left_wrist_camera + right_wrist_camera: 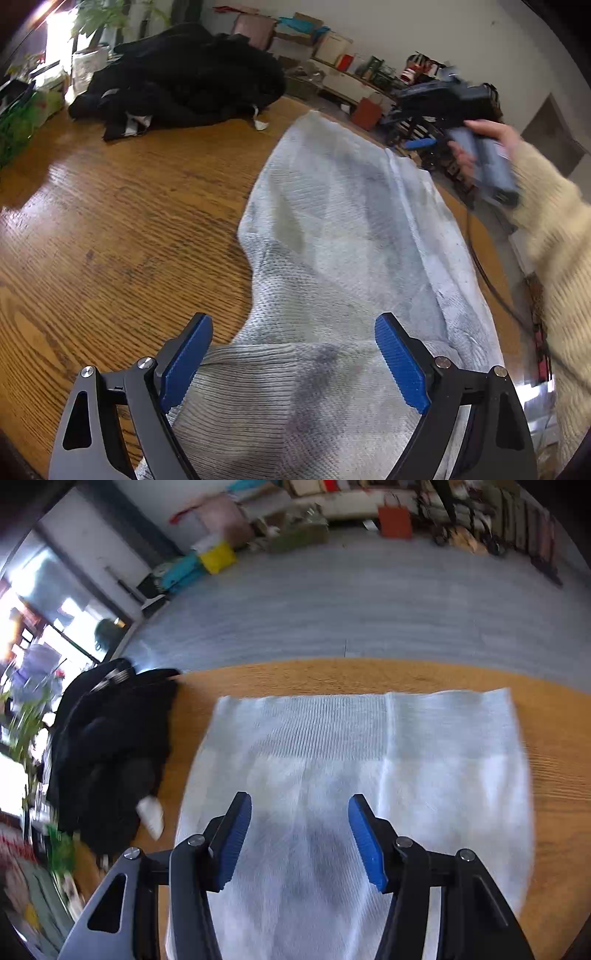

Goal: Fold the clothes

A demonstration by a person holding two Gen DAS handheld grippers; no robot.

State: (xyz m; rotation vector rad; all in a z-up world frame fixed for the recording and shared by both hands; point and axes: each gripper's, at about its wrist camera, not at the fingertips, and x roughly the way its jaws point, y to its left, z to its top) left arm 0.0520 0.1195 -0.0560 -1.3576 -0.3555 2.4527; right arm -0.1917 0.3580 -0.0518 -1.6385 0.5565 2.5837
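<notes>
On the wooden table (129, 221) a pale knit garment (332, 240) is laid flat; both the left gripper (293, 354) and right gripper (300, 834) are held released — layers may be dragged crooked if only one is pinched.

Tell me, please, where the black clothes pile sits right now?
In both views, the black clothes pile lies on the wooden table, left of the grey knit garment.
</notes>
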